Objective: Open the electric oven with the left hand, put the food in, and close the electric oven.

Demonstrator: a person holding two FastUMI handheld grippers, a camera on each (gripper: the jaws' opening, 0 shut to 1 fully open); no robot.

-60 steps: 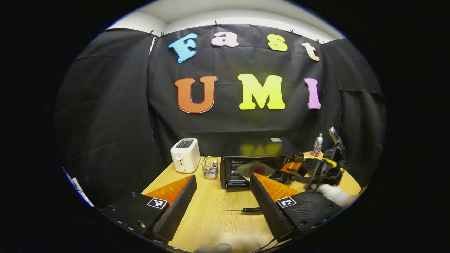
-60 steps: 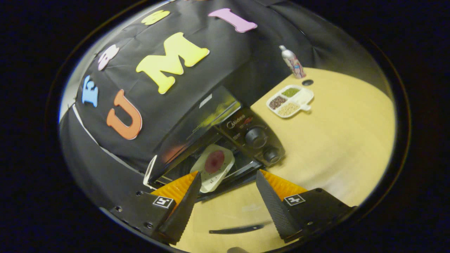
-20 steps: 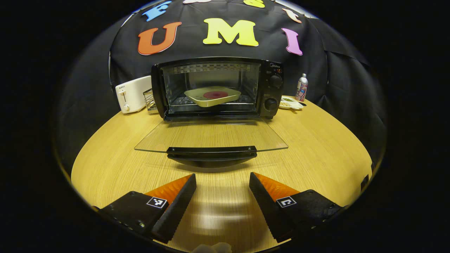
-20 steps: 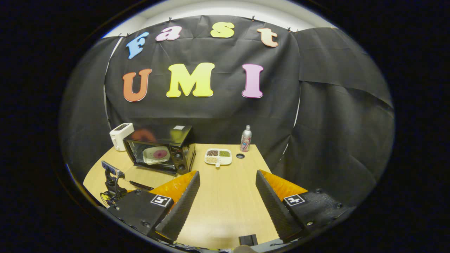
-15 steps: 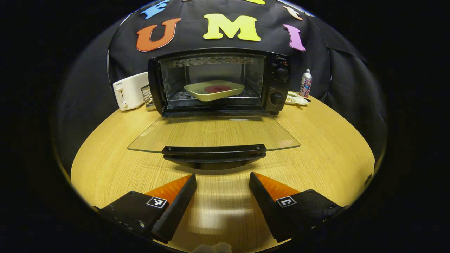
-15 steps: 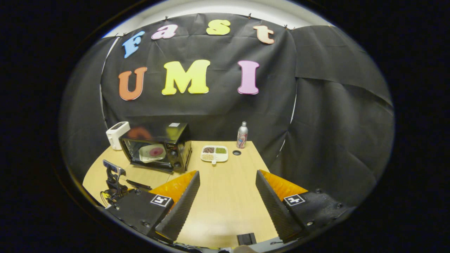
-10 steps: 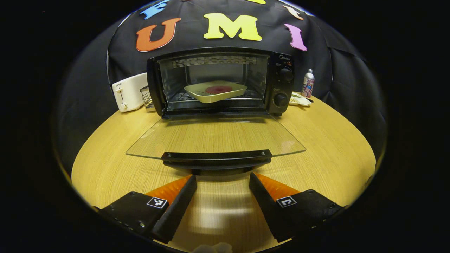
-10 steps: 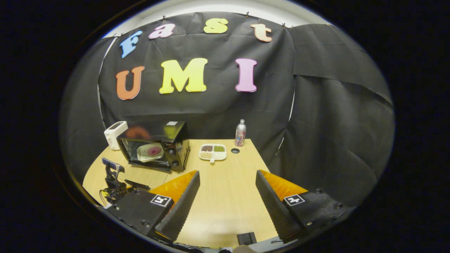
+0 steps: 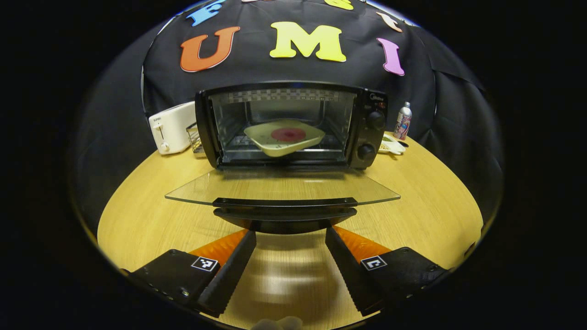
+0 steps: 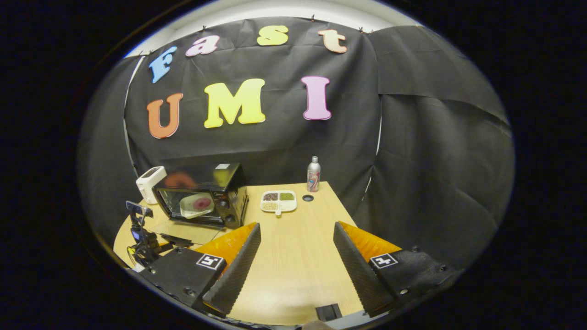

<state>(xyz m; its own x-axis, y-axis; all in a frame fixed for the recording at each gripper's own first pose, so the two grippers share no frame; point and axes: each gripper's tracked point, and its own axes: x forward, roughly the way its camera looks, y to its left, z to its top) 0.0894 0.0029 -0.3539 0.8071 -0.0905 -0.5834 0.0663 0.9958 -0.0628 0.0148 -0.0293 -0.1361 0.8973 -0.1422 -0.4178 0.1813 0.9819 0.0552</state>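
The black electric oven [image 9: 367,133] stands at the back of the wooden table, its glass door [image 9: 282,188] folded down flat toward me. Inside on the rack sits a pale plate [image 9: 284,137] with a round red piece of food [image 9: 288,134]. My left gripper [image 9: 290,238] is open, its fingertips just below and in front of the door's black handle [image 9: 284,202], not touching it. My right gripper [image 10: 296,233] is open and empty, held back over the table's right half. From there the oven [image 10: 202,192] is far left, with the left gripper [image 10: 142,238] before its door.
A white toaster [image 9: 169,127] and a small wire basket [image 9: 195,137] stand left of the oven. To its right are a divided snack tray [image 10: 278,201] and a metal bottle [image 10: 313,174]. A small dark hole [image 10: 308,198] sits in the tabletop near the bottle.
My left gripper has dropped low and moved in until its tips are right under the door handle. The right gripper has pulled away from the oven and now hangs back over the table.
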